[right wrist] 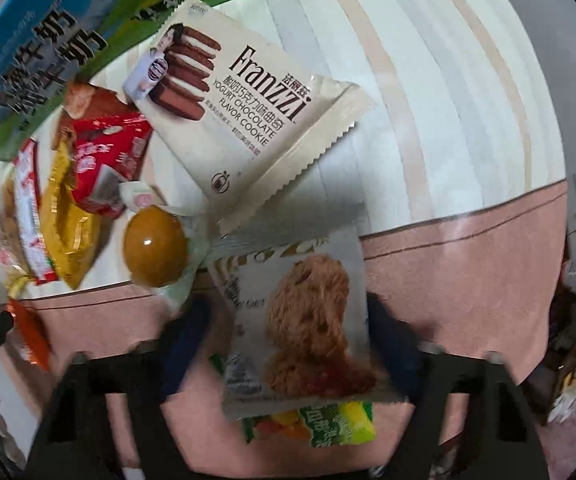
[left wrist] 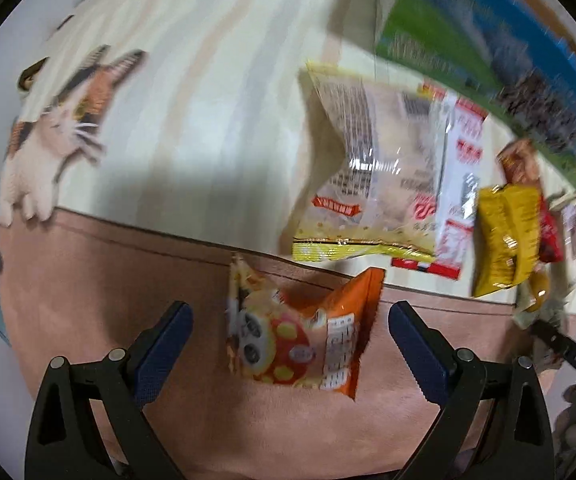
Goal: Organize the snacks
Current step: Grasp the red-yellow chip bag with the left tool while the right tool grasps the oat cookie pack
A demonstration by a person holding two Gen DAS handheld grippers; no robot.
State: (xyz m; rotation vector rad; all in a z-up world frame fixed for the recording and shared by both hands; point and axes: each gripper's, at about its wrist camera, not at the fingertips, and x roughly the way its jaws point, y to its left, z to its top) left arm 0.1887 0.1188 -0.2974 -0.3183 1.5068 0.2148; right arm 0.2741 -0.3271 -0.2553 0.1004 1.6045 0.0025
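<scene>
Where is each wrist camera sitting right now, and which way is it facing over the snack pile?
Left wrist: on the left gripper, looking down at an orange snack packet between its open dark fingers.
Right wrist: on the right gripper, looking down at a meat-floss cake packet between its blurred fingers; grip unclear.
Shared: striped tablecloth, yellow packet, milk box, orange packet.
</scene>
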